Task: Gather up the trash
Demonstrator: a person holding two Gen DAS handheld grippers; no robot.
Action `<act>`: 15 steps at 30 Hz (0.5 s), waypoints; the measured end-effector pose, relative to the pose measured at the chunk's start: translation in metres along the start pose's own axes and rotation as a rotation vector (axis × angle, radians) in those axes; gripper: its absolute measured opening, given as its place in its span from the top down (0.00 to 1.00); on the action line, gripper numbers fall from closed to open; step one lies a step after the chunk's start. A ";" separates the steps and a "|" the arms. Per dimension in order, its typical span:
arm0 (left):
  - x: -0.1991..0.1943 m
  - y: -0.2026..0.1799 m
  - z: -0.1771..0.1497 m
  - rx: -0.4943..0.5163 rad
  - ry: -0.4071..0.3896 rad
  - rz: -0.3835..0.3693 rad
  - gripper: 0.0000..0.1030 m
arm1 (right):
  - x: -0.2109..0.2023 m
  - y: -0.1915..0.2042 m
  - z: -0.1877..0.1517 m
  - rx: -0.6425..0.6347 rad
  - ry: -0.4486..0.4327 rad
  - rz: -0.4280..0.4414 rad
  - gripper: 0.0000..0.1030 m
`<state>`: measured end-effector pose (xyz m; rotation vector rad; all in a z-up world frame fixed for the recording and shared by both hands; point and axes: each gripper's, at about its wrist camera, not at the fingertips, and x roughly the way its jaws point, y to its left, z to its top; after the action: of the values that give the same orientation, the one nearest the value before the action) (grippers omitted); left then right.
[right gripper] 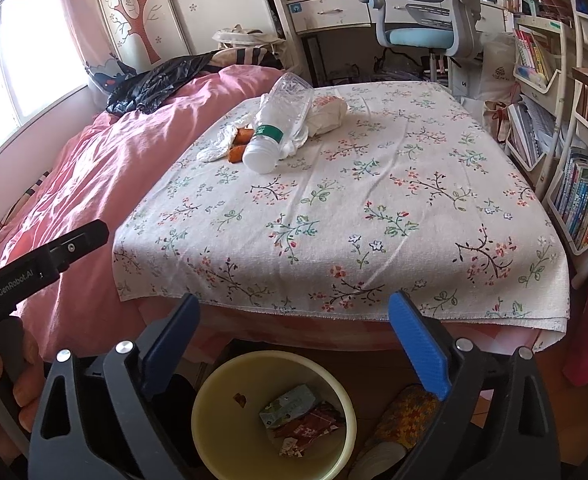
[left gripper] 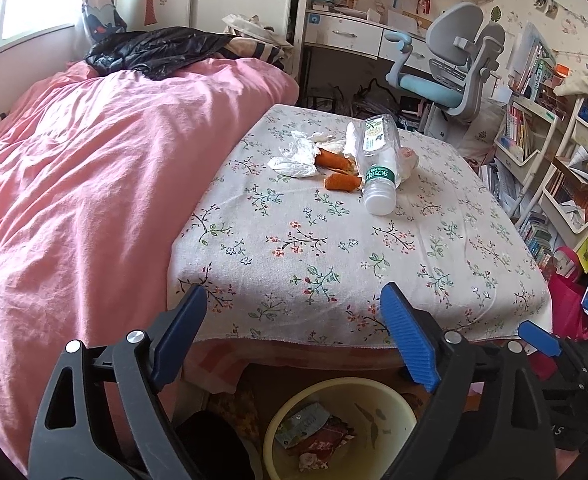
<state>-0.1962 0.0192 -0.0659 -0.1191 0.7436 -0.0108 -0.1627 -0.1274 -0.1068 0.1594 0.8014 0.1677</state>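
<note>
Left gripper [left gripper: 294,332] hangs with fingers spread, empty; beside it the right gripper [right gripper: 294,340] likewise. Plastic bottle [left gripper: 377,164], tissues [left gripper: 295,156] and orange peels [left gripper: 341,181] lie at twelve o'clock on the floral table [left gripper: 333,264]; yellow bin [right gripper: 214,400] at six.

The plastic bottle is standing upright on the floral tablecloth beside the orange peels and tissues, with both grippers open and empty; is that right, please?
Not quite: the plastic bottle lies on its side, as the left wrist view shows. It is on the floral tablecloth beside the orange peels and tissues, and the left gripper and right gripper are open and empty.
</note>
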 end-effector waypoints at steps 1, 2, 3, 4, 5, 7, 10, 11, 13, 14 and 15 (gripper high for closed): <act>0.000 0.000 0.000 -0.001 -0.002 0.003 0.16 | 0.000 0.000 0.000 0.000 0.000 0.001 0.11; 0.000 0.000 0.000 -0.003 -0.003 0.005 0.15 | 0.000 0.000 0.000 0.000 0.001 0.001 0.11; 0.000 0.000 0.000 -0.004 -0.004 0.007 0.15 | 0.000 0.000 0.000 0.000 0.001 0.000 0.10; 0.000 0.001 0.000 -0.005 -0.004 0.008 0.14 | 0.000 0.000 0.000 0.000 0.001 0.000 0.10; 0.000 0.001 0.001 -0.005 -0.005 0.009 0.14 | 0.000 0.000 0.000 0.000 0.001 0.000 0.10; 0.000 0.001 0.001 -0.005 -0.007 0.011 0.13 | 0.000 0.000 0.000 0.000 0.001 0.000 0.10; 0.000 0.001 0.001 -0.006 -0.007 0.013 0.12 | 0.000 0.000 0.000 0.000 0.001 0.001 0.10; 0.000 0.001 0.001 -0.005 -0.006 0.013 0.12 | 0.000 0.001 0.000 -0.001 0.002 0.001 0.10; 0.000 0.001 0.001 -0.006 -0.006 0.013 0.12 | 0.000 0.001 0.000 -0.001 0.002 0.001 0.10; 0.000 0.001 0.001 -0.006 -0.006 0.012 0.12 | 0.000 0.001 0.000 -0.001 0.001 0.001 0.10; 0.000 0.001 0.001 -0.006 -0.006 0.012 0.12 | 0.000 0.001 0.000 -0.001 0.001 0.001 0.10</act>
<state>-0.1953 0.0200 -0.0654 -0.1198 0.7387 0.0035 -0.1628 -0.1267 -0.1067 0.1587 0.8024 0.1690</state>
